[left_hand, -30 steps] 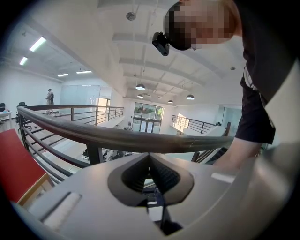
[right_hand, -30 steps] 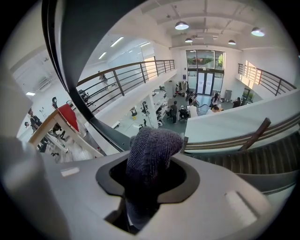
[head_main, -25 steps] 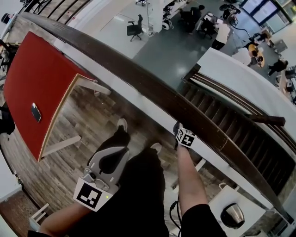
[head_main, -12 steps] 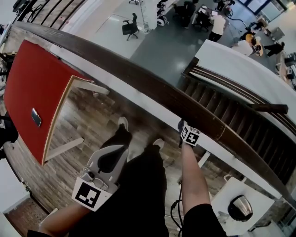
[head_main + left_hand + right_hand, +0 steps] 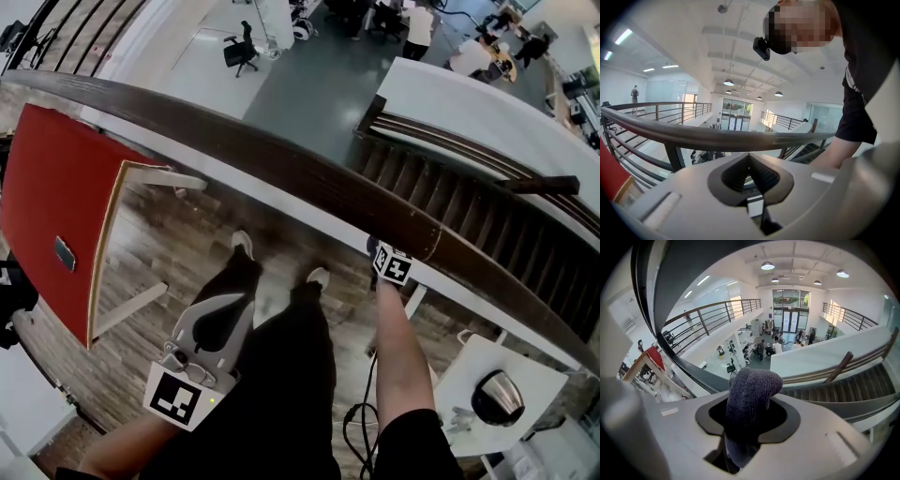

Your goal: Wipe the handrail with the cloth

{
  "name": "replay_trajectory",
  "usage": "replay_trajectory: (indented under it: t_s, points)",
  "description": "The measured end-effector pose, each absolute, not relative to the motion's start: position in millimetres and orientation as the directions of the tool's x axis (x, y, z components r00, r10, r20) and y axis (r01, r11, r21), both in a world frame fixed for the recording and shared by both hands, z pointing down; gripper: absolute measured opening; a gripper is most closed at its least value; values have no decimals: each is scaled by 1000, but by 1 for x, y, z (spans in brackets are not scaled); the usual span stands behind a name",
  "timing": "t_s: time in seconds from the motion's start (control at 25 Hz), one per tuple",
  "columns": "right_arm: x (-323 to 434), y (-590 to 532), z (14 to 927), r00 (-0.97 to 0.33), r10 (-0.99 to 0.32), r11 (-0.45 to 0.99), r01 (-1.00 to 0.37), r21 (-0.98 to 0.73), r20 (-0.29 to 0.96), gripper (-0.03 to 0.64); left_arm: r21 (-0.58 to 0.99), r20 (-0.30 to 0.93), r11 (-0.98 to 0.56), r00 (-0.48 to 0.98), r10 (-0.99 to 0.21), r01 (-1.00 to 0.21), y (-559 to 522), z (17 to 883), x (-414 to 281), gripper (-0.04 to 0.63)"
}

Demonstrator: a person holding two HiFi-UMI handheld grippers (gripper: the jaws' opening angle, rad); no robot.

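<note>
A dark wooden handrail (image 5: pixel 281 164) runs across the head view from upper left to lower right, and it also shows in the left gripper view (image 5: pixel 693 136) and the right gripper view (image 5: pixel 693 369). My right gripper (image 5: pixel 378 251) is at the rail's near side, just left of a pale joint (image 5: pixel 433 248) in the wood. It is shut on a grey cloth (image 5: pixel 750 399) that bulges out between the jaws. My left gripper (image 5: pixel 249 300) hangs low by the person's legs, shut and holding nothing, with its jaws (image 5: pixel 750 157) tilted up toward the rail.
A red table (image 5: pixel 56 187) with a phone (image 5: pixel 64 253) on it stands to the left. At the lower right is a white table (image 5: pixel 459 375) bearing a metal bowl (image 5: pixel 497 398). Beyond the rail lie a staircase (image 5: pixel 469 202) and an open drop to a lower floor with people.
My right gripper has slid right along the handrail, closer to the pale joint, with the cloth still in it. The left gripper has stayed low by the legs.
</note>
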State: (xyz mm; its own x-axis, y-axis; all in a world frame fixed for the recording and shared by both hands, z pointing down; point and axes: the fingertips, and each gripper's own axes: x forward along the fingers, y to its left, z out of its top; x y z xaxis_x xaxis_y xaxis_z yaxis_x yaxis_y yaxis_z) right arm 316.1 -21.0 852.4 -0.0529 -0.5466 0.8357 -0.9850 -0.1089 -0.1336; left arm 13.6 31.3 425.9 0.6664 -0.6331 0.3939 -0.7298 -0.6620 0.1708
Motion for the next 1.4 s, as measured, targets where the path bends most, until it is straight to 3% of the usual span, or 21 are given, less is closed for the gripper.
replay_trajectory:
  t_s: [0.28, 0.52, 0.84, 1.04, 1.4]
  points:
    - [302, -2, 841, -62, -562, -156, -971, -179, 825, 127, 230, 373, -658, 689, -621, -717, 31, 426, 16, -2]
    - [284, 35, 774, -7, -641, -164, -976, -146, 767, 126, 251, 244, -721, 763, -599, -646, 5, 407, 23, -2]
    - [238, 55, 608, 99, -831, -201, -971, -129, 548, 126, 248, 179, -792, 829, -529, -559, -21, 402, 9, -2]
    - [241, 52, 496, 238, -906, -300, -944, -136, 349, 126, 206, 145, -833, 858, -493, -513, -43, 408, 17, -2]
    - [206, 71, 394, 315, -938, -331, -937, -110, 141, 123, 151, 61, -892, 905, -421, -425, -48, 391, 25, -2]
